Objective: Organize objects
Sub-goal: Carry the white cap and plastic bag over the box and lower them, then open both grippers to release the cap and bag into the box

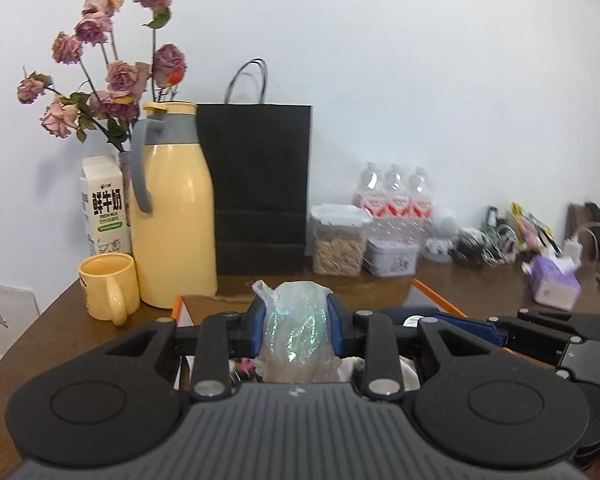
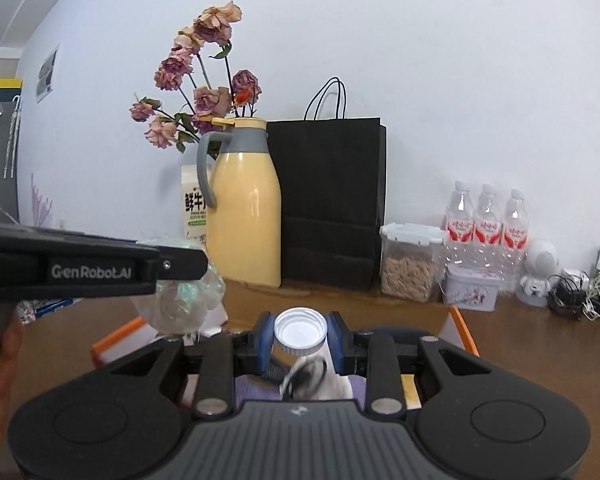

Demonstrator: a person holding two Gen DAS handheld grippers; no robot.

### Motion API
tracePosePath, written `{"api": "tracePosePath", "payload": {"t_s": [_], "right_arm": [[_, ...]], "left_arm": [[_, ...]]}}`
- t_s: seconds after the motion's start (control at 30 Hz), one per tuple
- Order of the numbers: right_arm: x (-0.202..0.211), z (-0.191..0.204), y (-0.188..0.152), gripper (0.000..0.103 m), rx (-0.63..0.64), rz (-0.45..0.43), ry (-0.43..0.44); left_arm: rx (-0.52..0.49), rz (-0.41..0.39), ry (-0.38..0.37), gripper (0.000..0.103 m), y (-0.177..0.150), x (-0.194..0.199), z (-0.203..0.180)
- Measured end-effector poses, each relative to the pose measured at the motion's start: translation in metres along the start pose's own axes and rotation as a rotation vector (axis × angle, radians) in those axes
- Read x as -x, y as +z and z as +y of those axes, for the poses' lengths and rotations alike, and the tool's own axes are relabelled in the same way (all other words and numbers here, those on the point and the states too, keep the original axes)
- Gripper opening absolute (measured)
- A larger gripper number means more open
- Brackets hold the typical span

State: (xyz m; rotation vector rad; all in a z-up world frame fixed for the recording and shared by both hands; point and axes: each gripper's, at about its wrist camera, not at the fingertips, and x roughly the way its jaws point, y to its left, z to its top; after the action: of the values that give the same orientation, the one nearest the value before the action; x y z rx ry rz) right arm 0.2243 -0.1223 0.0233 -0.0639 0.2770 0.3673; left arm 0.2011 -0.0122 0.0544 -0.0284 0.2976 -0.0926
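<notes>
My left gripper [image 1: 296, 314] is shut on a crumpled clear plastic bag [image 1: 296, 332] with a greenish shimmer, squeezed between the blue pads [image 1: 337, 326]. From the right wrist view the same bag [image 2: 180, 300] hangs below the left gripper [image 2: 198, 264], lifted over a box with orange edges [image 2: 464, 332]. My right gripper [image 2: 300, 334] is shut on a white ribbed screw cap [image 2: 300, 330] with something clear beneath it. Its pads [image 2: 265, 340] press on both sides. In the left wrist view the right gripper [image 1: 472, 322] sits close to the right.
On the brown table [image 1: 480, 288] by the wall stand a yellow thermos jug [image 1: 176, 216], a yellow mug [image 1: 108, 286], a milk carton [image 1: 104, 208], a black paper bag [image 1: 260, 184], a cereal container [image 1: 338, 240], water bottles [image 1: 396, 192], a tissue pack [image 1: 554, 284] and tangled cables [image 2: 580, 292].
</notes>
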Motion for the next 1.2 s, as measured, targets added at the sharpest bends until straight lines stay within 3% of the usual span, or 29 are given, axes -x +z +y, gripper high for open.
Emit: {"api": "tracePosePath", "payload": {"t_s": [0.27, 0.47, 0.6, 0.73, 0.77, 0.83, 0.87, 0.93, 1.0, 1.2], "right_arm": [[-0.051, -0.003, 0.011, 0.027, -0.056, 0.012, -0.050], [-0.063, -0.011, -0.003, 0.027, -0.069, 0.048, -0.052], [-0.064, -0.010, -0.007, 0.027, -0.065, 0.062, -0.051], [-0.061, -0.008, -0.011, 0.029, -0.056, 0.079, -0.067], [-0.059, -0.008, -0.012, 0.031, -0.049, 0.084, -0.074], [-0.055, -0.009, -0.014, 0.052, -0.048, 0.091, -0.083], [-0.054, -0.009, -0.015, 0.059, -0.051, 0.090, -0.087], [-0.050, -0.011, -0.015, 0.086, -0.054, 0.083, -0.098], [-0.047, -0.012, -0.014, 0.101, -0.058, 0.071, -0.107], [-0.044, -0.016, -0.013, 0.103, -0.079, 0.063, -0.122]], "left_arm": [[0.065, 0.004, 0.047, 0.032, 0.009, -0.042, 0.013], [0.067, 0.055, 0.052, 0.032, -0.005, -0.057, 0.020], [0.052, 0.047, 0.048, 0.033, -0.008, -0.055, 0.018], [0.020, 0.036, 0.064, 0.056, -0.012, -0.049, 0.015], [0.011, 0.037, 0.074, 0.074, -0.012, -0.047, 0.014], [0.001, 0.020, 0.092, 0.095, -0.012, -0.043, 0.013], [-0.003, 0.007, 0.095, 0.101, -0.012, -0.040, 0.013], [-0.003, -0.015, 0.098, 0.103, -0.011, -0.035, 0.012], [-0.005, -0.029, 0.108, 0.103, -0.011, -0.032, 0.012], [0.000, -0.041, 0.116, 0.103, -0.010, -0.028, 0.011]]}}
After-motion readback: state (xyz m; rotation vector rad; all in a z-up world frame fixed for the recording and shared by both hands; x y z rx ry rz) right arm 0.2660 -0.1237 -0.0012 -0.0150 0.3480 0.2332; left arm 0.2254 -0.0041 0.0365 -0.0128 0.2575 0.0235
